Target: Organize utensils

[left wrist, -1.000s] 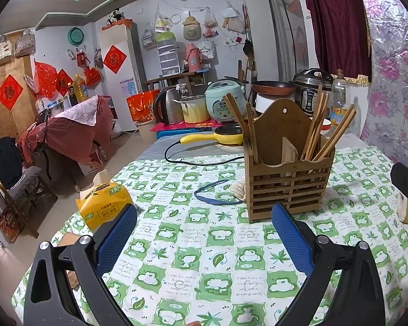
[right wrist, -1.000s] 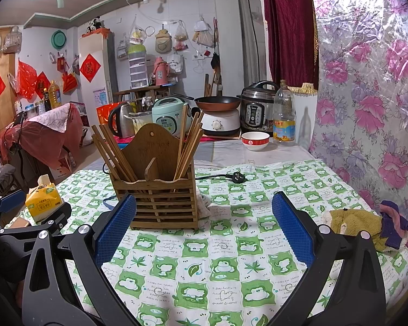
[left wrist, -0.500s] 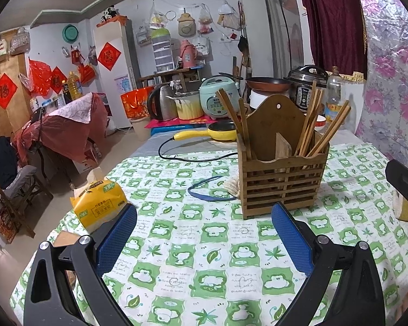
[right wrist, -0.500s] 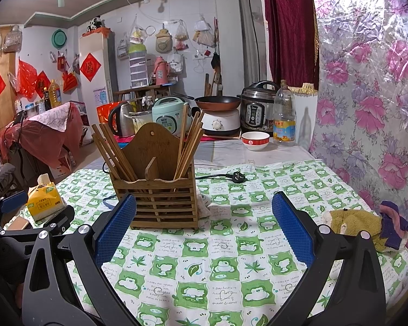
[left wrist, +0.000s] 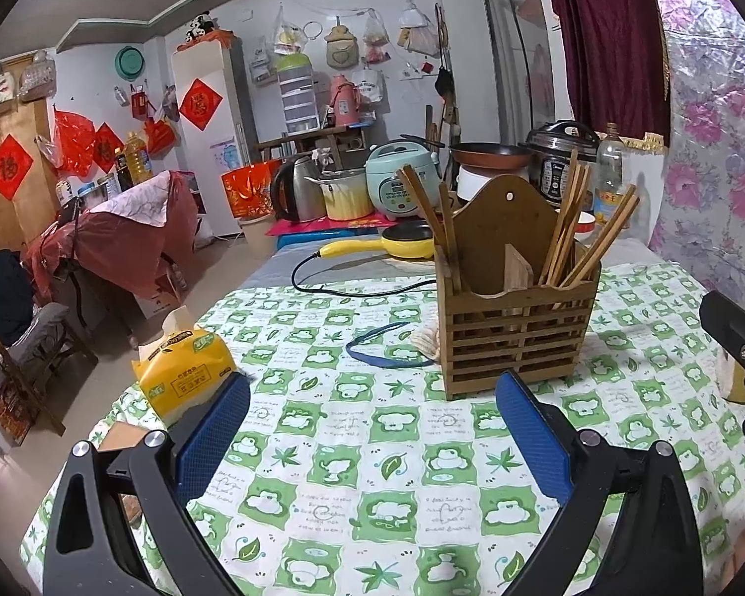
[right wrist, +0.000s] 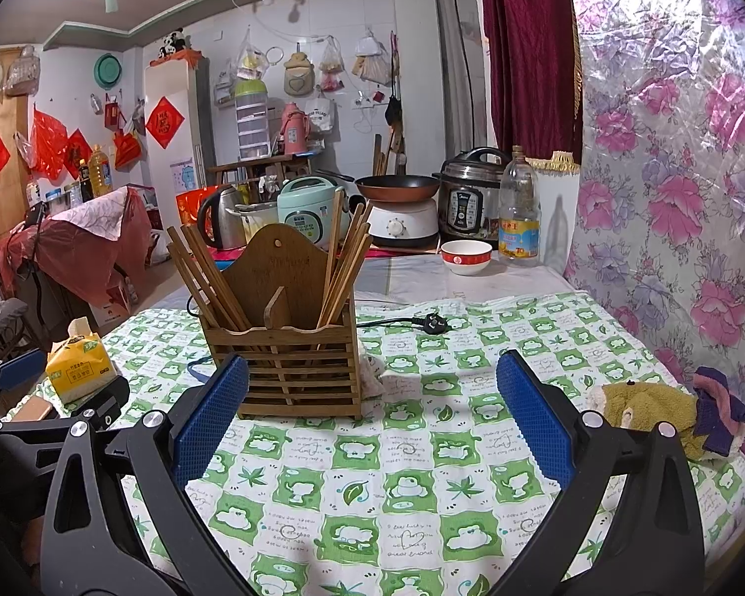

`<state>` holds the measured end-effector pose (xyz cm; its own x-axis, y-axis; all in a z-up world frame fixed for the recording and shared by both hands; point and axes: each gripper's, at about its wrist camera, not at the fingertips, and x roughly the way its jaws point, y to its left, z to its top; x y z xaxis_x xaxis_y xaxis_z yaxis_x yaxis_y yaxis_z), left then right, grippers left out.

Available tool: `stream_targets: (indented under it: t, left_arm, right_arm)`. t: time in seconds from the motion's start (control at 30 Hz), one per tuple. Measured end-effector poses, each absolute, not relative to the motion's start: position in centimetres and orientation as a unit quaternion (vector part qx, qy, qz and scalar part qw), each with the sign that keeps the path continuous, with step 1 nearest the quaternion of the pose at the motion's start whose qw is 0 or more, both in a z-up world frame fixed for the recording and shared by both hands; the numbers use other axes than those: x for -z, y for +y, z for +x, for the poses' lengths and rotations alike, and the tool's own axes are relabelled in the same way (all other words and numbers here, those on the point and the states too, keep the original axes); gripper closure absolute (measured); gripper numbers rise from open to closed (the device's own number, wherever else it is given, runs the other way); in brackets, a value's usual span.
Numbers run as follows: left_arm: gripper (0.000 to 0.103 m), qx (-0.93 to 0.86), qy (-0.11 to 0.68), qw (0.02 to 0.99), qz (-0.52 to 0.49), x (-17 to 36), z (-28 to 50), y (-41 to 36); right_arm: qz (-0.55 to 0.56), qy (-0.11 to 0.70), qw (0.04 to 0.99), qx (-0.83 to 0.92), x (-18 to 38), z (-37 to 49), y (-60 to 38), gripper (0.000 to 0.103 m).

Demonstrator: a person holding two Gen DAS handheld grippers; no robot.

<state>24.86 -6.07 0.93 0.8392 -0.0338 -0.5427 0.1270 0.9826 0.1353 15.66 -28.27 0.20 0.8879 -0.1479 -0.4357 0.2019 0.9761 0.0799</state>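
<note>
A slatted wooden utensil holder (left wrist: 514, 328) (right wrist: 293, 362) stands upright on the green-and-white checked tablecloth (left wrist: 372, 447) (right wrist: 422, 447). Wooden chopsticks lean out of its left compartment (right wrist: 208, 273) and its right compartment (right wrist: 345, 253), with a divider between them. My left gripper (left wrist: 372, 432) hovers open over the cloth, short of the holder, nothing between its blue pads. My right gripper (right wrist: 372, 417) is open too, the holder just beyond its left pad (right wrist: 208, 417). The left gripper's body (right wrist: 39, 437) shows at the lower left of the right wrist view.
A yellow tissue pack (left wrist: 184, 372) (right wrist: 77, 365) sits near the table's left edge. A blue band (left wrist: 387, 347) and a black power cord (left wrist: 352, 288) lie beside the holder. A plug (right wrist: 429, 323), a bowl (right wrist: 466, 256), cookers behind, and plush toys (right wrist: 670, 412) at right.
The left gripper has drawn back and left, so the holder sits farther off and more to the right in its view. The right gripper has barely moved. Both stay open.
</note>
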Motion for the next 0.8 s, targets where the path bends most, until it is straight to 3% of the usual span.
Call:
stream_targets:
  t: [0.8]
  left_arm:
    - [0.006, 0.022, 0.284, 0.955, 0.082, -0.83, 25.10, -5.82]
  right_arm:
    - [0.061, 0.220, 0.969, 0.090, -0.18, 15.53, -28.42, 0.006]
